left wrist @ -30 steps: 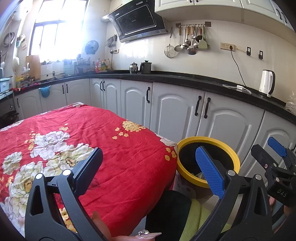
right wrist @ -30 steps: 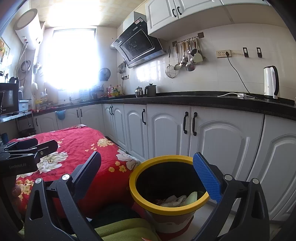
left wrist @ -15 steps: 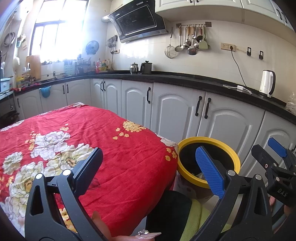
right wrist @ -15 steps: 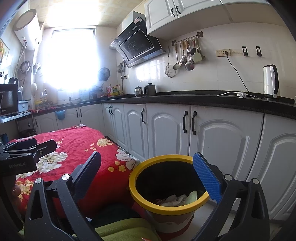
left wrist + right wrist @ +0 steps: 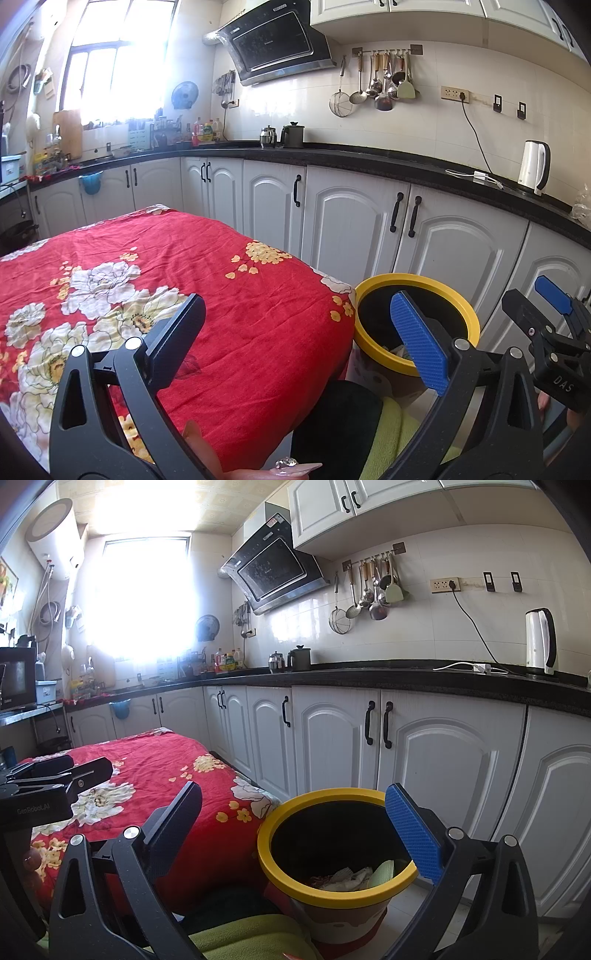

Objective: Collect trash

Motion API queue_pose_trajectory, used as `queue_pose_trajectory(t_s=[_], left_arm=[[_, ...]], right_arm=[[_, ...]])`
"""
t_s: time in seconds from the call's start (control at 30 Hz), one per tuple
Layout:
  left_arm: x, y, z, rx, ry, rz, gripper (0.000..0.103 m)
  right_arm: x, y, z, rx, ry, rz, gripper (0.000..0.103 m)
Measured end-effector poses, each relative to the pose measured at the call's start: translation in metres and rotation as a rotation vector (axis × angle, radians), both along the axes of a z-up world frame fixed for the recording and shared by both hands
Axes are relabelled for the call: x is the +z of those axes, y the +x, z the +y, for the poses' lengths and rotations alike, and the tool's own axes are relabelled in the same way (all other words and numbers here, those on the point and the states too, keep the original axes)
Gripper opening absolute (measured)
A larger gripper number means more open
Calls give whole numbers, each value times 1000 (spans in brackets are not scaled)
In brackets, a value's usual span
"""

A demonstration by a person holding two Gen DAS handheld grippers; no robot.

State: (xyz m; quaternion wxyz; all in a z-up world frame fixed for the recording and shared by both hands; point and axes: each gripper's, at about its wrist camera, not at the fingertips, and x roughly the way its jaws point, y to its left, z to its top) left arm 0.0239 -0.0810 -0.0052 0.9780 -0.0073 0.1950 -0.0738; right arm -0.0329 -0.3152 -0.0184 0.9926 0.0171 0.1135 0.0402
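1. Left wrist view: the left gripper (image 5: 295,334) hung at the bottom of the frame with jaws spread wide and nothing between them, above the red floral tablecloth (image 5: 207,280). No trash showed on it. The yellow-rimmed bin (image 5: 376,343) sat lower right, just beside the table's corner.
2. Right wrist view: the right gripper (image 5: 295,825) was likewise parted and empty, lower centre. Crumpled trash (image 5: 351,877) lay inside the bin, white and pale green. It looked light, soft and crushable; I'd pinch a raised fold rather than a flat face.
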Motion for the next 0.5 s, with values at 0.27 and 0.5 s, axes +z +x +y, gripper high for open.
queue_pose_trajectory(t_s=[0.27, 0.5], left_arm=[[0, 0, 0, 1, -1, 2, 92], [-3, 2, -2, -1, 0, 15, 92]], right_arm=[[0, 0, 0, 0, 1, 1, 97], [0, 1, -1, -1, 3, 4, 97]])
